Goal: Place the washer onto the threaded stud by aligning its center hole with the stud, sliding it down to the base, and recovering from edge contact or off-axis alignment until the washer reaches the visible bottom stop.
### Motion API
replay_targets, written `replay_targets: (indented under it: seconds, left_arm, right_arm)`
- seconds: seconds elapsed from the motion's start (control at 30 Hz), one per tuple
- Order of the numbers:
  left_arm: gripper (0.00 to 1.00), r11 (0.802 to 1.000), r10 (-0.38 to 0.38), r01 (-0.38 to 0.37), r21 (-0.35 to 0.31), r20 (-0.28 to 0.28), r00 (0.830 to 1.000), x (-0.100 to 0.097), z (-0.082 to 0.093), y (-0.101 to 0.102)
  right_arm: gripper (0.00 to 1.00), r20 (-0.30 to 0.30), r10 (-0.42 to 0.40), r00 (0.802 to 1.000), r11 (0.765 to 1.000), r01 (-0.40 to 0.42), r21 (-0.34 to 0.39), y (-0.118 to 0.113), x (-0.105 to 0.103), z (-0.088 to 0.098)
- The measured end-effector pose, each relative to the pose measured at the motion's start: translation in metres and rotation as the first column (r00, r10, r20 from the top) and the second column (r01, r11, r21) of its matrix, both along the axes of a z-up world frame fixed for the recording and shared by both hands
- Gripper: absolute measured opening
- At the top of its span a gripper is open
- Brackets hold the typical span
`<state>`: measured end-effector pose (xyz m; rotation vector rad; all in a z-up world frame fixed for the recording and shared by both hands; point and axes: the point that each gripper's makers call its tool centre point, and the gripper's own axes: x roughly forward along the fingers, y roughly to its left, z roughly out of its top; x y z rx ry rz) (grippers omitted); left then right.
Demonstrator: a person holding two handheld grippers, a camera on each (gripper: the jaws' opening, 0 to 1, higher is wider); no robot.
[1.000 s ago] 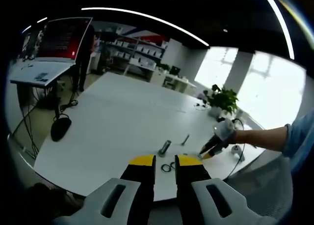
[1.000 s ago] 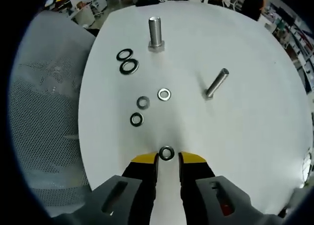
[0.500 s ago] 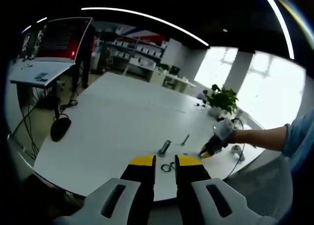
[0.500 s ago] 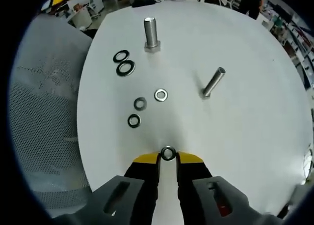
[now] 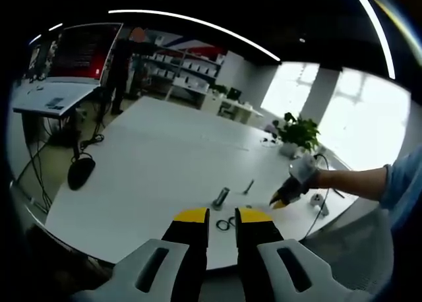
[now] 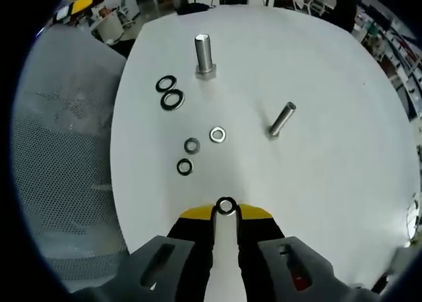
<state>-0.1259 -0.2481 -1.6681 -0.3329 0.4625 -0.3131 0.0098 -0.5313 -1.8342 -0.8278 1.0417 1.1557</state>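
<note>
Your right claw [image 6: 226, 213] is pinched shut on a small washer [image 6: 226, 205], held at the very tips of its yellow pads, above the near edge of the white bench [image 6: 330, 157]. That grip is thin: only the washer's rim sits between the pads, so any knock against a stud's top could twist it or flick it out.

Two studs stand ahead of you. The thick stud [image 6: 204, 54] is at the far side, upright on its hex base; the slim stud [image 6: 281, 119] stands nearer and to the right, looking tilted in the right gripper view, which may be lens distortion. I judge the small washer suits the slim one, but the pictures do not settle that. Try the wrong stud and the hole will simply sit on the top.

Five loose washers lie between you and the studs: two large dark ones [image 6: 169, 91] just beside the thick stud, three small ones [image 6: 198, 148] nearer. Carry high enough that you don't sweep them.

Come in off-axis and the hole's edge will catch on the threads and jam part-way down, short of the base.

Your left claw [image 5: 223, 216] hangs off the bench's near edge, its pads a little apart and holding nothing; in the left gripper view your right claw works further right.
</note>
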Motion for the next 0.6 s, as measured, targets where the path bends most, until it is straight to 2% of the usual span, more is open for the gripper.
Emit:
replay_targets:
  seconds: [0.33,0.6]
  left_arm:
    - [0.13,1.000,-0.003,0.003,0.001,0.000,1.000,-0.001,0.000,-0.001]
    - [0.11,1.000,-0.009,0.009,0.001,-0.002,1.000,-0.001,0.000,-0.002]
  right_arm:
    - [0.13,0.019,0.026,0.999,1.000,-0.026,0.012,0.008,0.004,0.024]
    - [0.13,0.051,0.058,0.997,0.998,-0.058,0.013,0.016,0.015,0.042]
